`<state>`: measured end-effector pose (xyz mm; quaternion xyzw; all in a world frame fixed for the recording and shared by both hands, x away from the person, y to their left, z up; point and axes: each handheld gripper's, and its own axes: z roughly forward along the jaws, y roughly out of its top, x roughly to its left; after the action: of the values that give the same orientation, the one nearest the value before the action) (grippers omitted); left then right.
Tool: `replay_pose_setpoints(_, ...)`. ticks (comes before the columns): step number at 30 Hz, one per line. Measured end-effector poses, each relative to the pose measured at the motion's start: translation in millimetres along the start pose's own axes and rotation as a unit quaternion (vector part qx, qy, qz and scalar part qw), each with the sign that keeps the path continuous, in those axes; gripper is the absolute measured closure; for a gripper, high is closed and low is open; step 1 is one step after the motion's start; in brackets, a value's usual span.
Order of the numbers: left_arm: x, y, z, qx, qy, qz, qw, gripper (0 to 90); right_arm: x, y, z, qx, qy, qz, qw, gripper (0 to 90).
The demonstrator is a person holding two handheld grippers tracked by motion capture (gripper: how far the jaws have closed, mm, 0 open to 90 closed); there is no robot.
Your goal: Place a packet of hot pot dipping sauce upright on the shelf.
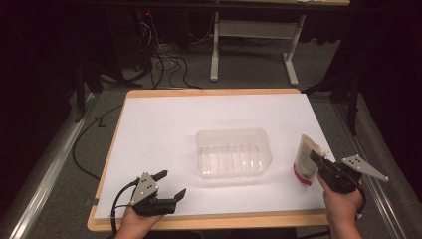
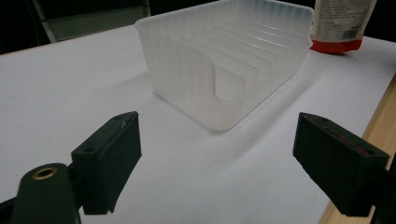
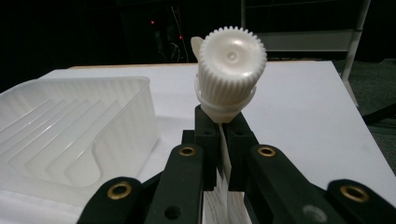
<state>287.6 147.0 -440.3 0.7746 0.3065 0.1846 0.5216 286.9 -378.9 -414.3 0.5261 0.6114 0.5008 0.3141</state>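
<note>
A clear plastic tray with ribbed dividers (image 1: 234, 153) (image 2: 224, 60) (image 3: 70, 130) sits in the middle of the white sheet. To its right a white spouted pouch with a red bottom (image 1: 306, 159) (image 2: 342, 23) stands upright, its base near the sheet. My right gripper (image 1: 319, 162) (image 3: 223, 135) is shut on the pouch's edge just under its ribbed white cap (image 3: 229, 63). My left gripper (image 1: 170, 185) (image 2: 217, 154) stands open near the table's front left edge, nothing between its jaws, and points toward the tray.
The white sheet (image 1: 164, 129) covers a wooden table (image 1: 214, 91). Beyond the far edge are cables on the floor (image 1: 166, 62) and a white table frame (image 1: 254, 35). Bare sheet lies around the tray.
</note>
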Motion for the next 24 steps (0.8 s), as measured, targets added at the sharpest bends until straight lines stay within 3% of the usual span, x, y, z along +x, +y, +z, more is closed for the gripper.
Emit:
replay_pose_setpoints(7, 0.9, 4.9, 10.5, -0.005, -0.014, -0.006, 0.9999, 15.8, -0.4, -5.6, -11.2, 0.007, -0.003, -0.003, 1.0000, 86.7)
replay_pose_setpoints(17, -3.3, 8.7, 20.6, -0.003, -0.027, 0.002, 0.9996, 15.9, 3.4, -10.6, -19.1, 0.015, -0.004, -0.021, 0.9997, 85.1)
replay_pose_setpoints(24, -2.9, 10.3, 25.2, -0.002, -0.031, 0.002, 0.9995, 16.0, 2.1, -14.6, -18.2, 0.029, 0.016, -0.027, 0.9991, 71.6)
